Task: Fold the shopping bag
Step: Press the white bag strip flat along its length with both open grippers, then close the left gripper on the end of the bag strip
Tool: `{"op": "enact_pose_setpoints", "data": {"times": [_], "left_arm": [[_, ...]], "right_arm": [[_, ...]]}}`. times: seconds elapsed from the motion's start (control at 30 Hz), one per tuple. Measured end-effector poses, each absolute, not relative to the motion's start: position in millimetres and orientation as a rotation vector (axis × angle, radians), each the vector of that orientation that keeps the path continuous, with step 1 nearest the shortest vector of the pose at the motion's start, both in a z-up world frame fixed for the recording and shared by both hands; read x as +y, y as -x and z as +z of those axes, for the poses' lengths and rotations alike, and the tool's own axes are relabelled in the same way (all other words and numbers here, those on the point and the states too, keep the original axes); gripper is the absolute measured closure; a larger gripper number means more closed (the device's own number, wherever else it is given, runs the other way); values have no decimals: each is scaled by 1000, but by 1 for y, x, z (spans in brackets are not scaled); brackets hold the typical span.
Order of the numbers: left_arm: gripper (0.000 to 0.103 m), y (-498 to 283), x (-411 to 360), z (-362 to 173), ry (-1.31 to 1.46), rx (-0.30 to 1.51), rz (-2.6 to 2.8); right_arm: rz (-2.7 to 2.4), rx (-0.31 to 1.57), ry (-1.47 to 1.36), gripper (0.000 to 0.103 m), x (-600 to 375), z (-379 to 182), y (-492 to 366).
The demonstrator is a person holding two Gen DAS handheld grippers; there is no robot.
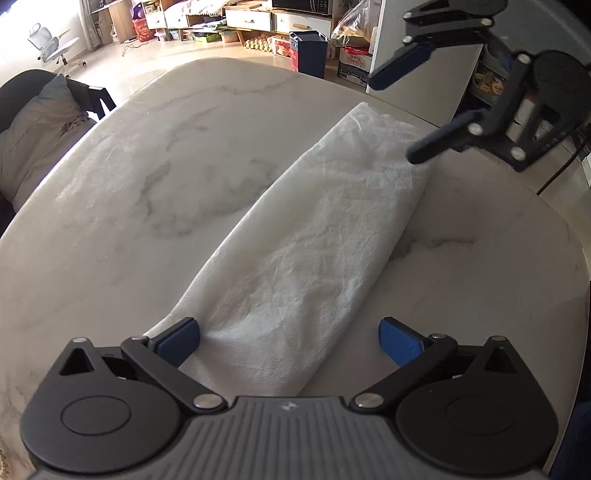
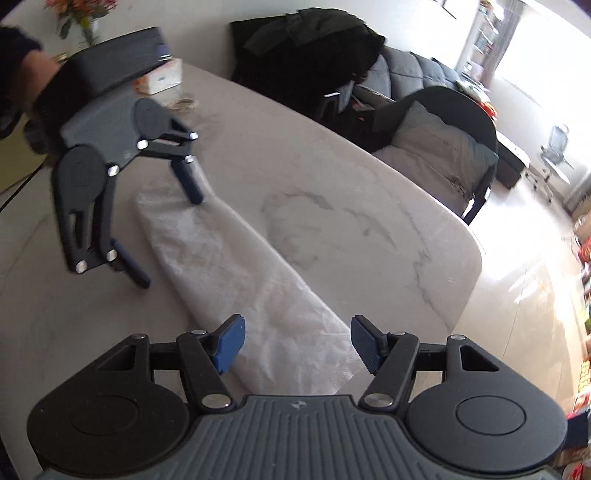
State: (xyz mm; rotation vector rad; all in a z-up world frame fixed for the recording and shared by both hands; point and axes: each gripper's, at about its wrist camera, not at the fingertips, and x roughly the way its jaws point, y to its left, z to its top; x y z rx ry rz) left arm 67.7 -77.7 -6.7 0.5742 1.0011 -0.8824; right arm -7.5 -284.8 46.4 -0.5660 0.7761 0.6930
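Your left tongs (image 1: 290, 341) stand open over one end of the shopping bag (image 1: 303, 236), which lies as a long flat white strip on the marble worktop (image 1: 129, 184), stretching away between their pads. Your right tongs (image 2: 297, 343) are open too, straddling the bag's opposite end.

Marble table (image 1: 155, 155), white office chair (image 1: 51, 46), low drawer units (image 1: 277, 18) — bright window (image 2: 546, 55), dark sofa (image 2: 413, 74)
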Motion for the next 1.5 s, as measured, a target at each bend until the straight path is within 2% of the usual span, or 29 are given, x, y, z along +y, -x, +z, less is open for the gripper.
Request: {"op": "enact_pose_setpoints", "data": {"times": [0.17,0.43,0.63,0.77,0.8,0.9,1.2,1.33,1.4,1.47,1.5], "left_arm": [[0,-63,-80,-6,-576,1000,-883],[0,-66,-84,-2,-577,1001,-884],[0,-70,-86,-5,-577,999,-885],[0,-72,-87,-5,-577,997,-886],[0,-72,-87,-5,-577,997,-886],[0,-72,-87,-6,-576,995,-887],[4,-57,-73,12,-556,968,-705],[4,-44,-22,30,-100,1070,-493],[9,-40,2,29,124,1121,-410],[31,-43,21,23,299,1152,-321],[35,-45,25,22,341,1157,-295]], "right_arm": [[722,741,840,36,-264,22,38],[738,717,907,37,-240,9,28],[739,764,806,38,-235,10,10],[721,852,530,38,-248,22,-13],[712,872,468,41,-252,24,-19],[673,981,309,73,-264,19,-43],[681,982,387,75,-259,14,-36],[674,975,370,75,-262,12,-34],[672,971,369,75,-262,12,-33],[672,973,367,75,-262,12,-33],[673,974,365,75,-262,12,-33]]}}
